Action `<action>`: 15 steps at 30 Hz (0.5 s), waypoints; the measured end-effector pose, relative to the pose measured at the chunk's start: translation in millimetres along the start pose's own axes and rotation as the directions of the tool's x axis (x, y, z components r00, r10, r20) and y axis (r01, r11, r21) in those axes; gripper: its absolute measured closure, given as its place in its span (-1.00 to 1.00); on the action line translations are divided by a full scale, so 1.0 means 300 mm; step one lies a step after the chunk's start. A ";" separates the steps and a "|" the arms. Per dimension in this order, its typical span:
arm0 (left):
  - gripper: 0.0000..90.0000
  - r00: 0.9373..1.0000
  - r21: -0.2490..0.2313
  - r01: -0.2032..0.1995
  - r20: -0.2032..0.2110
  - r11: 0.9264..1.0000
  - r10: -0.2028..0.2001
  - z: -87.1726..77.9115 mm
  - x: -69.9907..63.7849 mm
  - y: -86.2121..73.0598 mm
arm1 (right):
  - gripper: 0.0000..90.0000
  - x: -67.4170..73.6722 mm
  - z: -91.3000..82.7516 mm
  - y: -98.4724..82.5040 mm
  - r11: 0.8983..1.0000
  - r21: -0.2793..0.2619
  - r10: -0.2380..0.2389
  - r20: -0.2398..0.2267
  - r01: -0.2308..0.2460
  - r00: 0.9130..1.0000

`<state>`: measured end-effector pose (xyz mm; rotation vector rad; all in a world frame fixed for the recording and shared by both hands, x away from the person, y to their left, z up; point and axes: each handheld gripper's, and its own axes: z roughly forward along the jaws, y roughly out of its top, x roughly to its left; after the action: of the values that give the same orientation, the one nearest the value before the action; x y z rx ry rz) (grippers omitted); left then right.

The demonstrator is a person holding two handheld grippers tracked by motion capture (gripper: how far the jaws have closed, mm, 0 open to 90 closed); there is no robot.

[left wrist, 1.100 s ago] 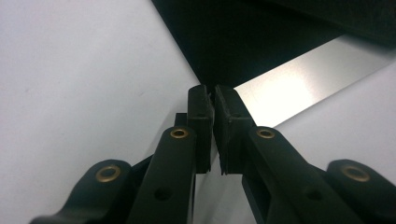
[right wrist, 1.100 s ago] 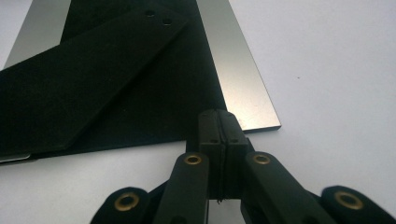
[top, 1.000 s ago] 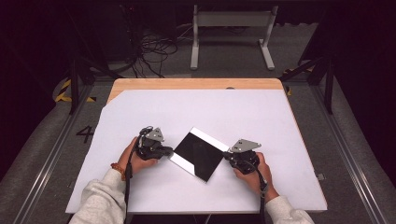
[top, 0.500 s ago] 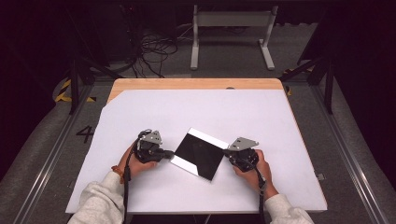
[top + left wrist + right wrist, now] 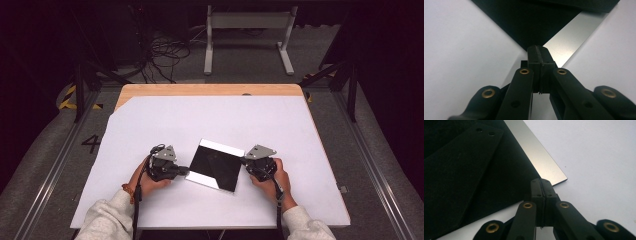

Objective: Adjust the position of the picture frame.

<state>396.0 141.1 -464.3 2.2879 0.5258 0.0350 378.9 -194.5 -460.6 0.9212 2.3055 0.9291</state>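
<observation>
Room: dark throughout, grey carpeted floor (image 5: 45, 165) around the worktop, with a white number four marked on it at the left of the frame. Black and yellow hazard tape (image 5: 67, 97) lies at the upper left. A tangle of black cables (image 5: 162, 55) sits on the floor at the upper centre, beside a pale metal stand (image 5: 247, 30) with two legs.

Worktop (image 5: 200, 90): wooden top, its far edge showing along the middle of the frame, near part covered by a large white sheet (image 5: 220, 120) with a clipped upper left corner. Sheet surface clean and flat.

Black panel (image 5: 214, 165): square, with silver strips along two opposite edges, lying flat on the white sheet at the lower centre of the frame, turned corner-on to the person.

Left tool (image 5: 184, 171): held in the person's hand at the lower left of the panel; jaws pressed fully together, tips at the panel's left corner. In the left gripper view the closed tips (image 5: 539, 53) meet that corner where black face and silver strip join.

Right tool (image 5: 245, 161): at the panel's right corner, jaws likewise closed tight, nothing between them; the right gripper view shows the tips (image 5: 541, 185) just beside the strip's end
</observation>
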 end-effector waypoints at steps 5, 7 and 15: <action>1.00 1.000 -0.014 0.005 0.005 1.000 -0.005 0.011 -0.020 0.002 | 1.00 -0.015 0.004 0.000 1.000 0.001 0.014 0.008 -0.014 1.000; 1.00 1.000 -0.009 0.001 0.004 1.000 -0.001 0.014 -0.030 0.004 | 1.00 -0.022 0.005 -0.001 1.000 -0.001 0.023 0.005 -0.023 1.000; 1.00 1.000 0.008 -0.025 -0.006 1.000 0.025 0.026 -0.064 0.019 | 1.00 -0.034 0.007 -0.004 0.999 -0.005 0.034 0.017 -0.034 0.999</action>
<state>381.8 125.0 -463.1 2.3030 0.5017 0.0525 386.3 -201.9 -461.0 0.9656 2.2790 0.9374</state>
